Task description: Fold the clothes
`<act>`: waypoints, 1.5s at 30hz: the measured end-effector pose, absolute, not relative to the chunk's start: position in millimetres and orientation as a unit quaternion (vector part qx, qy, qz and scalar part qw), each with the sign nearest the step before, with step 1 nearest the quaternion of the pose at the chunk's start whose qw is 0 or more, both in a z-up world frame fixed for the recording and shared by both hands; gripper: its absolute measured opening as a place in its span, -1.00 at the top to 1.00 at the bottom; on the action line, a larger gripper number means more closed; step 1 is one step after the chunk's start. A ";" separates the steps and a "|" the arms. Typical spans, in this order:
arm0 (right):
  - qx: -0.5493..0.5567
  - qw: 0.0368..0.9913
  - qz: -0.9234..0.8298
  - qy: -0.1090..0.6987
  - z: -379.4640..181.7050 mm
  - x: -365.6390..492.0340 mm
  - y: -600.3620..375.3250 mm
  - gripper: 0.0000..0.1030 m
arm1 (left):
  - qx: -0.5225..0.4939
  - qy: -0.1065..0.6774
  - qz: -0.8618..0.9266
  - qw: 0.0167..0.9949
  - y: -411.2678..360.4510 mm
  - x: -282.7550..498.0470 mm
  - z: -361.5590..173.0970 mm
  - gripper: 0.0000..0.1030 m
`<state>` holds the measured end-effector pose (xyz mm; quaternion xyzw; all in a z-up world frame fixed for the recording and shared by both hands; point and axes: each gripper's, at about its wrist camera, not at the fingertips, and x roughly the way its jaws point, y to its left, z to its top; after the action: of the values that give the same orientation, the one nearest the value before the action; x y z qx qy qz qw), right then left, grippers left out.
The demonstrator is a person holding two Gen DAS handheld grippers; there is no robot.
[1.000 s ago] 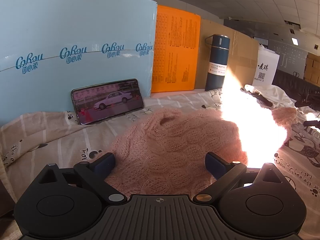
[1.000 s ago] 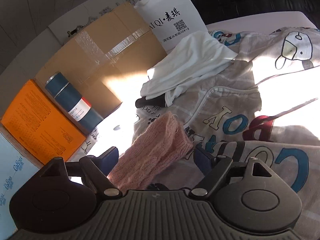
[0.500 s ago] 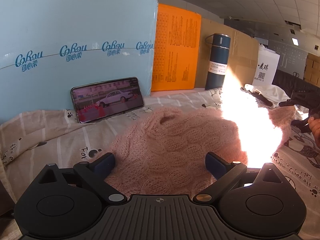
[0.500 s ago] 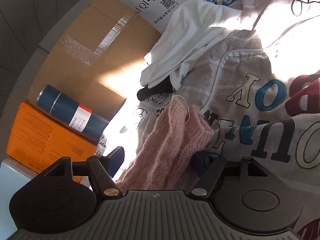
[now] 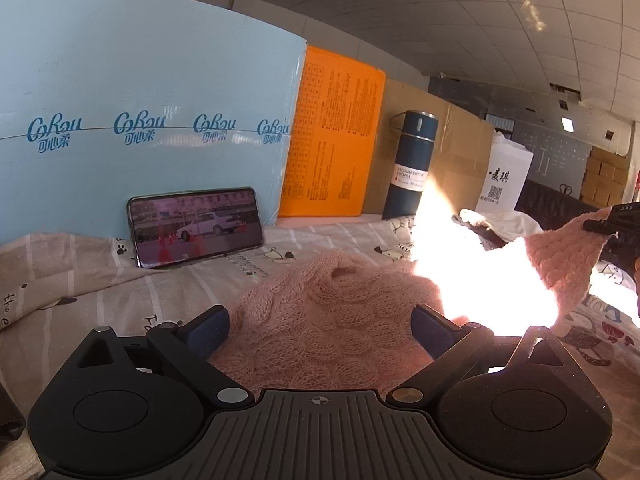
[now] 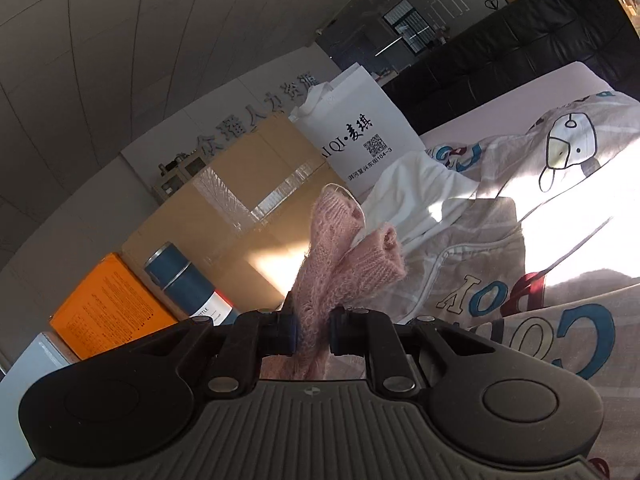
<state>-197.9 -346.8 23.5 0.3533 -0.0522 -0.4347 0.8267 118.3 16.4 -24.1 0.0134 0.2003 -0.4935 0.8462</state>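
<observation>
A pink knitted sweater [image 5: 332,320] lies on the printed bedsheet [image 5: 80,272] in the left wrist view. My left gripper [image 5: 320,328] stands open over its body, with the fingers on either side of the knit and not pressing it. At the far right of that view the sweater's sleeve [image 5: 560,256] is lifted off the bed by my right gripper [image 5: 612,220]. In the right wrist view the right gripper [image 6: 313,334] has its jaws closing, and the pads pinch the sleeve cuff [image 6: 340,256], which sticks up between them. Glare hides part of the sweater.
A phone [image 5: 196,232] leans on a light blue box [image 5: 140,112]. Behind stand an orange box [image 5: 336,144], a dark blue vacuum bottle [image 5: 410,164], a cardboard box [image 6: 248,208] and a white paper bag [image 6: 360,140]. A white garment [image 6: 416,192] lies beyond the sleeve.
The right gripper closed onto the pink sleeve and lifted it off the bed. The left gripper stayed open over the sweater body.
</observation>
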 end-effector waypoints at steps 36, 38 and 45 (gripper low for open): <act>0.128 0.950 -0.263 0.107 -5.1 -96.9 -227.3 -0.61 | -0.072 0.206 -0.491 0.844 28.3 131.2 -26.0 -0.93; 0.143 0.954 -0.246 0.088 -3.9 -101.1 -227.5 -0.66 | -0.074 0.208 -0.490 0.843 28.7 132.1 -25.9 -0.93; 0.171 0.965 -0.176 0.090 -2.1 -100.8 -226.6 -0.88 | -0.075 0.211 -0.489 0.843 28.5 133.4 -26.5 -0.94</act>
<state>-100.8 -226.6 -2.1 0.1713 0.0895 -0.1755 0.9653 133.4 28.5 -26.5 -0.0751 0.2113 -0.4891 0.8429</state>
